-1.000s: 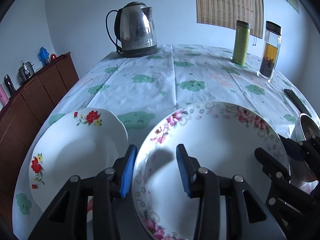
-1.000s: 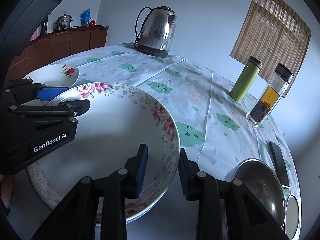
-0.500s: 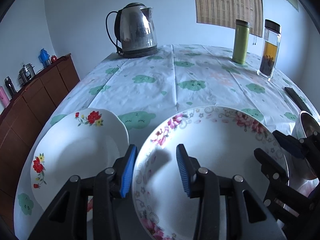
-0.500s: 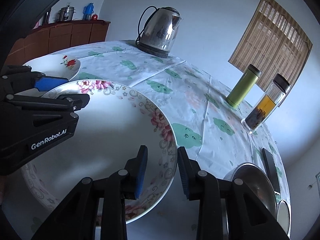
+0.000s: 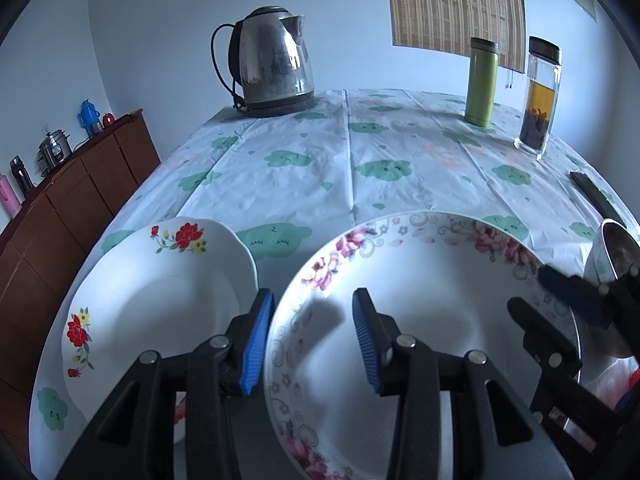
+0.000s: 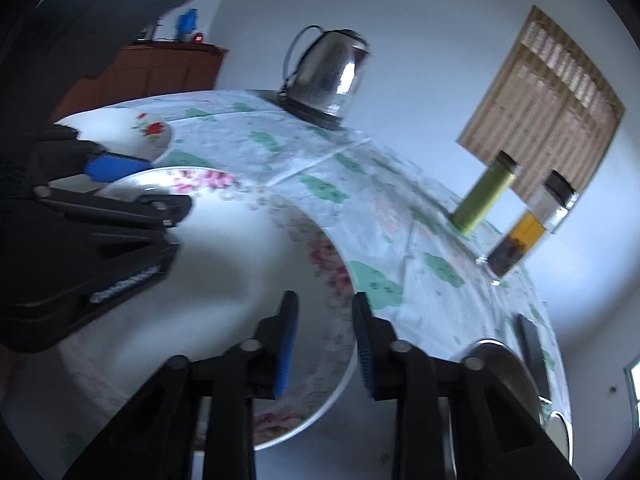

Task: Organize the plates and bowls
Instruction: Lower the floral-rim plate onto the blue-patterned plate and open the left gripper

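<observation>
A large white plate with a pink flower rim is held between both grippers above the table. My left gripper has its jaws astride the plate's left rim. My right gripper has its jaws astride the plate's right rim. The right gripper also shows in the left wrist view, and the left gripper in the right wrist view. A white plate with red flowers lies on the table at the left, also in the right wrist view.
A steel kettle stands at the table's far end. A green flask and a glass tea bottle stand at the far right. A steel bowl and a dark flat object lie at the right. A wooden sideboard is left.
The pink-flowered plate has sunk lower and tilted with both grippers on it. The right wrist view has swung and blurred.
</observation>
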`<state>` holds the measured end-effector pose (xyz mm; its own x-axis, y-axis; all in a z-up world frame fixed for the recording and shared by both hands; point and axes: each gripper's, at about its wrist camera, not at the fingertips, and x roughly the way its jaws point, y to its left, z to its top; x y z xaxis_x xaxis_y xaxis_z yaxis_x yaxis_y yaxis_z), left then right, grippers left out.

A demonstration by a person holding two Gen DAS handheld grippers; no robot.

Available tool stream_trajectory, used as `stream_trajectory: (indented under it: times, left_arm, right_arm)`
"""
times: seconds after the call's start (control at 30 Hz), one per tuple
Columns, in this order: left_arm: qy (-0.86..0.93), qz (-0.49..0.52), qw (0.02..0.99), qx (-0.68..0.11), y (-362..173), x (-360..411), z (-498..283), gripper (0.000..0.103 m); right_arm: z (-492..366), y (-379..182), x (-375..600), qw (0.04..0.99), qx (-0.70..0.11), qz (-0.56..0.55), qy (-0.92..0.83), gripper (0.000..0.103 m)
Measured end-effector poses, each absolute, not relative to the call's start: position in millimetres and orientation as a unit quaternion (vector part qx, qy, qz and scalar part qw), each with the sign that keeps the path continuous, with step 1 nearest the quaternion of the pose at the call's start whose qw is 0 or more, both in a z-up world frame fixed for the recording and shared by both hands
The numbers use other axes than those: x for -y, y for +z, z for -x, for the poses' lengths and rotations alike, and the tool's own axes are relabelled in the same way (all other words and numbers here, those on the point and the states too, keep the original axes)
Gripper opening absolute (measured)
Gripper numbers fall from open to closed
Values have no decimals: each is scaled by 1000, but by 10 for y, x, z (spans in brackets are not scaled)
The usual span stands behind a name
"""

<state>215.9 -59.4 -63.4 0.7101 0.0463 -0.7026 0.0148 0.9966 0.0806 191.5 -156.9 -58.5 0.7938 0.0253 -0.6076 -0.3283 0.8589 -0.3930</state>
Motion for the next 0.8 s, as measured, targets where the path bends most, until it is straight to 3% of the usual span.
stream_trajectory:
  times: [0.53, 0.8]
  left_arm:
    - [6, -38, 923, -384, -648, 585, -2175, 40]
    - [-5, -41, 920, -389, -659, 614, -2171, 54]
  right_arm:
    - [-1893, -572, 1563, 919, -297, 242, 91, 23]
    - [-1894, -528, 1640, 927, -290, 220, 89, 24]
